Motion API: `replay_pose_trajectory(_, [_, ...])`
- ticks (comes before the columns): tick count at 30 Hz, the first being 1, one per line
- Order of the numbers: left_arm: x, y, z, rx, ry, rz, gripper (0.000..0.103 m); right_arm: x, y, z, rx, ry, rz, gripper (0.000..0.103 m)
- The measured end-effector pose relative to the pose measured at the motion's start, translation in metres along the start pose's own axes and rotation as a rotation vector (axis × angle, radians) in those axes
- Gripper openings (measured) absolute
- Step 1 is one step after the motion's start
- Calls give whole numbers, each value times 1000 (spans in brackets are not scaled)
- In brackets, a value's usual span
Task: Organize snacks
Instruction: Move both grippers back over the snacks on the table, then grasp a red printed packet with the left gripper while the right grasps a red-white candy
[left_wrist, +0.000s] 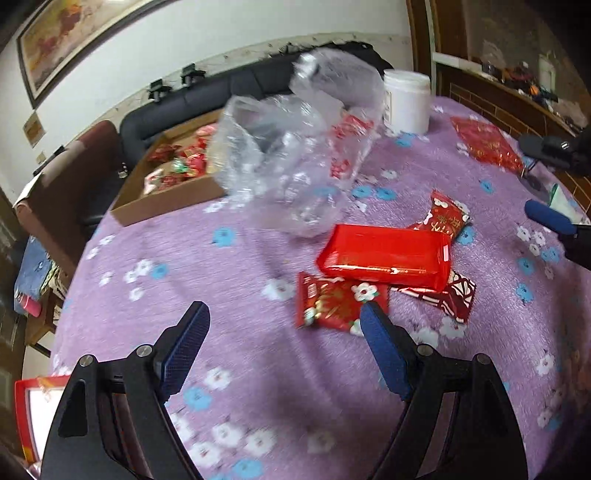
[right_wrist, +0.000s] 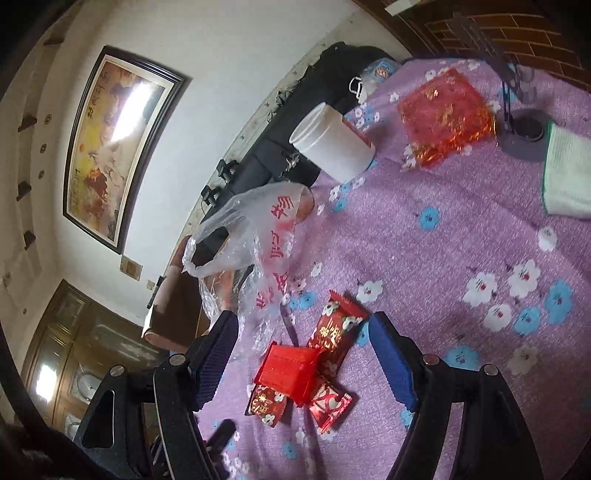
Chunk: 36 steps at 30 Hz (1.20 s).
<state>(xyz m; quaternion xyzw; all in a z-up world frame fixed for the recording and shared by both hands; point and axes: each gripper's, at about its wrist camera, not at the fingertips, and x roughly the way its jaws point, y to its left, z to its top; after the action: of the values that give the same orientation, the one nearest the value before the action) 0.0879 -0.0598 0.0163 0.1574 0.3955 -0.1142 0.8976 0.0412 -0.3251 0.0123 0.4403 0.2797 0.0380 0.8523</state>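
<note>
A large red packet (left_wrist: 384, 256) lies on the purple flowered tablecloth (left_wrist: 258, 369), on top of several small red snack packets (left_wrist: 332, 304). My left gripper (left_wrist: 284, 325) is open and empty, just short of the nearest small packet. My right gripper (right_wrist: 303, 341) is open and empty above the same pile: the red packet (right_wrist: 290, 371) and small packets (right_wrist: 338, 326) show between its fingers. A crumpled clear plastic bag (left_wrist: 288, 158) lies behind the pile, and it also shows in the right wrist view (right_wrist: 251, 243).
A cardboard tray (left_wrist: 166, 199) of red snacks sits at the table's far left edge. A white jar (left_wrist: 406, 101) and a flat red bag (left_wrist: 487, 142) stand further back. A folded cloth (right_wrist: 569, 173) and a stand base (right_wrist: 524, 136) lie at the right. A dark sofa is behind.
</note>
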Motion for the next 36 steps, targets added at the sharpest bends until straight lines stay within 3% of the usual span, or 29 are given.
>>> replay_pose_trajectory(6, [31,-17,-5,63,60,-48,83,12,2,2,-41,92,-1,75])
replay_pose_trajectory(8, [32,-17,-6,51,45,-99,67,22,4,-2,-62,158,2,75])
replay_pose_trajectory(9, [30,-17,-7,53,39,-125,45,28,6,-5,-77,203,3,73])
replay_pose_trajectory(10, [29,-17,-7,58,36,-125,37,35,7,-9,-91,241,0,72])
replay_pose_trajectory(13, [25,-13,-7,56,21,-136,32,50,13,-22,-141,327,-27,68])
replay_pose_trajectory(16, [20,-4,-7,9,26,-178,27,60,23,-35,-213,346,-59,68])
replay_pose_trajectory(24, [21,3,-9,-37,64,-228,27,76,35,-50,-332,355,-120,70])
replay_pose_trajectory(27, [28,2,-9,-40,104,-237,46,81,39,-58,-391,377,-161,68])
replay_pose_trajectory(29, [31,1,-10,-43,107,-230,50,82,48,-67,-489,368,-230,62])
replay_pose_trajectory(31, [32,-1,-9,-43,104,-224,50,83,55,-75,-577,352,-306,46])
replay_pose_trajectory(35, [33,-6,-5,-25,92,-205,48,81,59,-81,-640,348,-359,41])
replay_pose_trajectory(36, [33,-7,-5,-21,86,-205,37,80,57,-79,-629,351,-359,39])
